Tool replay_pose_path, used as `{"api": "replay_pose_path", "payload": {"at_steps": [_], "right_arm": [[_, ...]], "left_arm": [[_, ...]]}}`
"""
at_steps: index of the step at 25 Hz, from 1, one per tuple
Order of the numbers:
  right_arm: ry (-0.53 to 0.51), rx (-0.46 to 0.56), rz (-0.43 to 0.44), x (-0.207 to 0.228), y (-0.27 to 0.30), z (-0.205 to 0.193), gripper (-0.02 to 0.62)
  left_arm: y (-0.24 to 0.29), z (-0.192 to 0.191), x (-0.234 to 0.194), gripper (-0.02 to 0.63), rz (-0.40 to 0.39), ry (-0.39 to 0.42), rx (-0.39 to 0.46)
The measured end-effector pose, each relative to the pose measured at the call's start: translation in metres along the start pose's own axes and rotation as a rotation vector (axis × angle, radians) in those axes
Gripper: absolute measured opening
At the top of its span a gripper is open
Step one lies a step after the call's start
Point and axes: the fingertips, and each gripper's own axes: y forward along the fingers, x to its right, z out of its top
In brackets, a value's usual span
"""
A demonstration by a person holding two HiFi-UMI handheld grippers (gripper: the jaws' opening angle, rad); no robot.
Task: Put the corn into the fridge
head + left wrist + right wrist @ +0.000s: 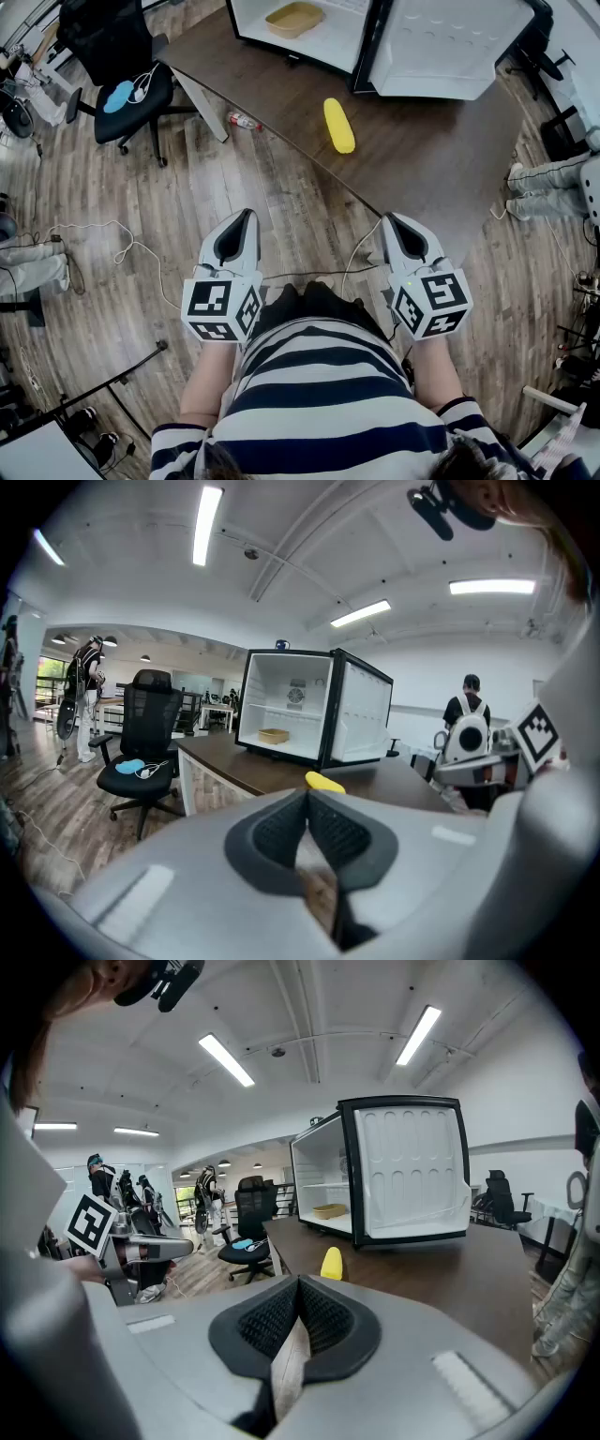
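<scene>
Head view is showing an office chair standing at the far left, well away from the work and posing no threat. Next, the left gripper is hanging over the wooden floor with its jaws pressed together and nothing between them, short of the dark table. Further along, a shallow tan tray is sitting on the floor of the open mini fridge, taking up part of the room the corn will need. If the corn is set down on the tray's rim, it is likely going to tip or slide back out. The corn itself is lying on the table near the front edge, apart from both grippers and just in front of the fridge. It is smooth and round, so a nudge from shut or half-open jaws could be sending it rolling off that edge. A pinch near one end could be letting it swing and slip free. The right gripper is likewise closed tight and holding nothing, so whichever claw is going in must be opening wide before arriving, or it is simply going to push the corn away. At the right, the fridge door is standing open toward the table, and a reach from that side is risking a knock against it.
</scene>
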Motion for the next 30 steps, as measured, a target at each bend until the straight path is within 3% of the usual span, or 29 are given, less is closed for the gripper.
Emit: {"api": "replay_pose_path", "payload": {"at_steps": [13,21,30], "right_arm": [[0.005,-0.017,0.071,0.046,0.032,-0.007,-0.002],[-0.012,-0.024,0.154,0.047,0.055,-0.006,-0.002],[-0.040,-0.049,0.169,0.043,0.085,-0.001,-0.002]], "left_arm": [[0.041,0.004,0.028,0.000,0.037,0.001,-0.010],[0.054,-0.002,0.025,0.000,0.084,-0.007,-0.039],[0.073,0.004,0.006,0.000,0.095,-0.011,-0.032]]}}
